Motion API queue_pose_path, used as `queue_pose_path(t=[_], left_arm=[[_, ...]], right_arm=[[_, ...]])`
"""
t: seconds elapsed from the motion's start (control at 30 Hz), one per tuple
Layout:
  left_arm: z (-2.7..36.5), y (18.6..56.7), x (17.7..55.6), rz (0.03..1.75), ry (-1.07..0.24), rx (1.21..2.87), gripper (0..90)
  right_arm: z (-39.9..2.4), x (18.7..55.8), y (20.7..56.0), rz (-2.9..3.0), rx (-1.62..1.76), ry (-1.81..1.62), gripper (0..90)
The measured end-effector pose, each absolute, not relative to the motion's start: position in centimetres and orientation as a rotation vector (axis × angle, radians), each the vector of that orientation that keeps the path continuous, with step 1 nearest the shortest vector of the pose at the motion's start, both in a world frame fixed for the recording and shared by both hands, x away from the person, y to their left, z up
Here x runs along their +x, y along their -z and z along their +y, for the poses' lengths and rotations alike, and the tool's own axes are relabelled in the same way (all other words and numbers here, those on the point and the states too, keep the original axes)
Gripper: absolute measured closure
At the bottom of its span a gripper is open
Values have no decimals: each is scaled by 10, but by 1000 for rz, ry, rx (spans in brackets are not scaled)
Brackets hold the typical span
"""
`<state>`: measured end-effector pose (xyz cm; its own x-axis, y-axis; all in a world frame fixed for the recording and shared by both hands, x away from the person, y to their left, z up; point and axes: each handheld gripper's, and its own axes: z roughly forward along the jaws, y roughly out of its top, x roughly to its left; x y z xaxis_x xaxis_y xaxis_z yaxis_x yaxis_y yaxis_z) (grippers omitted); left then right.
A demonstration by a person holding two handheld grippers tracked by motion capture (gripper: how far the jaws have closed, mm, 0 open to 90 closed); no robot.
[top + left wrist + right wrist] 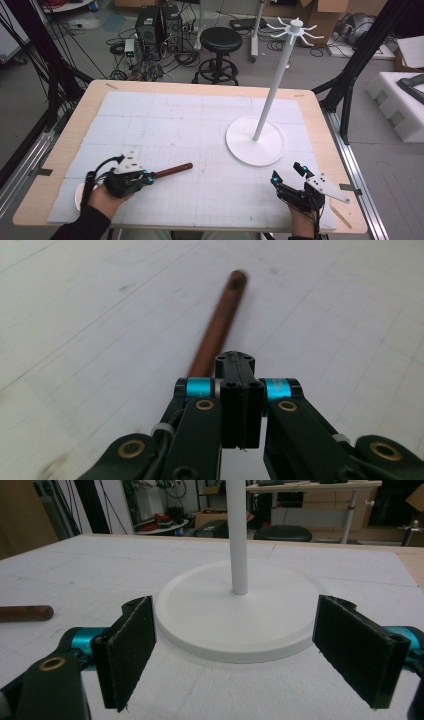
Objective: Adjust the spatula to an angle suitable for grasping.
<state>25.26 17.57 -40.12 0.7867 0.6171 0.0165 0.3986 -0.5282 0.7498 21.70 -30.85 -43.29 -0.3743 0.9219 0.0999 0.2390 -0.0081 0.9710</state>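
The left gripper (150, 176) has its fingers shut tight on the near end of a smooth, round, brown wooden stick (174, 170). The stick lies low over the bumpy white foam mat (200, 125) on the counter (80, 120), near left. The right gripper (289, 174) has flat black fingers (127, 647) wide open, holding nothing, facing the round white stand (255, 142).

Rod (173, 170): reddish-brown, copper-like sheen. Left hand-held gripper (148, 176): black body, cyan-blue bands, brass-coloured rivets, grey plate on top. Right hand-held gripper (288, 173): black, same cyan accents, matte black pads. Stand (255, 140): plain white. Surface (60, 150): light wood edge, white sheet with faint grey grid.
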Motion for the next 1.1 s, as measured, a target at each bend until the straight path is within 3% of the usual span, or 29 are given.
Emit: queue_pose_path(t=[0.17,0.37,0.8,1.1], left_arm=[[140,416,258,625,-370,2249,895],[122,430,278,640,-320,2319,896],[130,431,336,923,-462,2304,896],[155,434,364,1168,-540,2165,896]], right_arm=[[-311,217,434,1652,1216,-1425,164],[-312,217,434,1648,1217,-1431,164],[-312,218,434,1651,1216,-1431,164],[-314,216,434,1643,1226,-1438,164]])
